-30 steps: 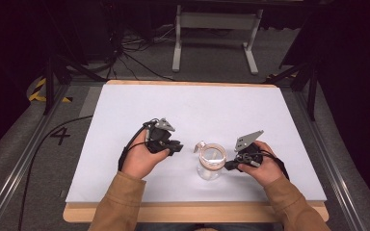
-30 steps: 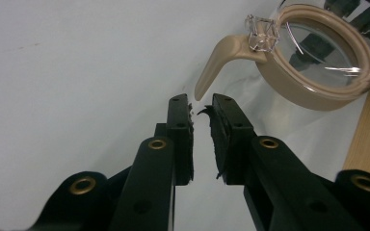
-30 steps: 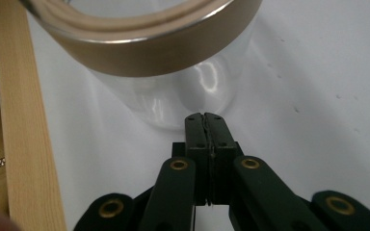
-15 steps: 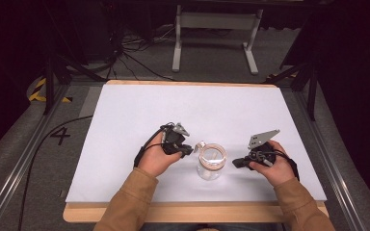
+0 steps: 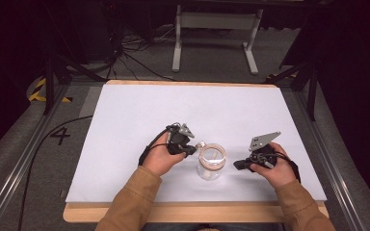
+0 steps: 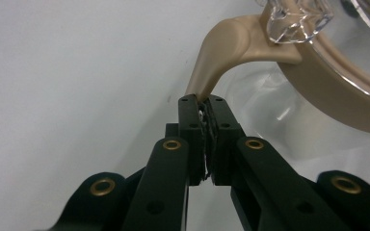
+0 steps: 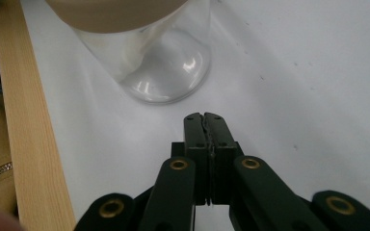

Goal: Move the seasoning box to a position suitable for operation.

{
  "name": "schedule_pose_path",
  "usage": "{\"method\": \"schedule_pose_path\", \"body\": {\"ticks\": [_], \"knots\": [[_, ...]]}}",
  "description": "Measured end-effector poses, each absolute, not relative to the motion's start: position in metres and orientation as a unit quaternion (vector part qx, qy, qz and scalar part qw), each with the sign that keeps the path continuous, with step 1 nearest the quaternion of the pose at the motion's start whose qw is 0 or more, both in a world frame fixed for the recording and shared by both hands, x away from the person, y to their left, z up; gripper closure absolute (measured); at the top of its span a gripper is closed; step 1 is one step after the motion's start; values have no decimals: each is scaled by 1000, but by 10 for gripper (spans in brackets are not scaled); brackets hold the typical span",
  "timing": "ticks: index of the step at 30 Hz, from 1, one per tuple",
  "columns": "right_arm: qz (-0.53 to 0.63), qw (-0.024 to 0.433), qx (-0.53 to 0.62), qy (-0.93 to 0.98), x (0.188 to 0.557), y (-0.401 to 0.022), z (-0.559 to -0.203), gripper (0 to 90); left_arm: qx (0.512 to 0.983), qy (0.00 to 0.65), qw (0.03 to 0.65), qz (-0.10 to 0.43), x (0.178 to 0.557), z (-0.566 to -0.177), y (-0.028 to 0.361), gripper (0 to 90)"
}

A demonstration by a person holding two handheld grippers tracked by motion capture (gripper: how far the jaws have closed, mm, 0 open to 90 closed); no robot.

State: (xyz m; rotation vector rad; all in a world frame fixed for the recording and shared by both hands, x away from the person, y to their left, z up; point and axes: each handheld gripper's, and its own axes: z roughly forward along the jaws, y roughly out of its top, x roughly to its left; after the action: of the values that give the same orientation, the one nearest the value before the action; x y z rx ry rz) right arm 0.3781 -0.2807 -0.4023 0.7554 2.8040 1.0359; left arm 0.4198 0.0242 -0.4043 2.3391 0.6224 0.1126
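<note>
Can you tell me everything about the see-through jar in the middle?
The jar looks like clear glass and stands upright on the white table, near the front edge. A beige ring runs round its mouth, with a clear lid and clasp on top. A beige tab sticks out from the ring, and the left claw pinches its tip. The right claw is shut beside it, apart.
</note>
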Motion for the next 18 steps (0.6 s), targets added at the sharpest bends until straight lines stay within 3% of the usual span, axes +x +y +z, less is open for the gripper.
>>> {"method": "schedule_pose_path", "body": {"ticks": [18], "knots": [[333, 43, 278, 900, 355, -306, -405, 900, 893, 223, 386, 51, 450, -410, -4, 866]]}}
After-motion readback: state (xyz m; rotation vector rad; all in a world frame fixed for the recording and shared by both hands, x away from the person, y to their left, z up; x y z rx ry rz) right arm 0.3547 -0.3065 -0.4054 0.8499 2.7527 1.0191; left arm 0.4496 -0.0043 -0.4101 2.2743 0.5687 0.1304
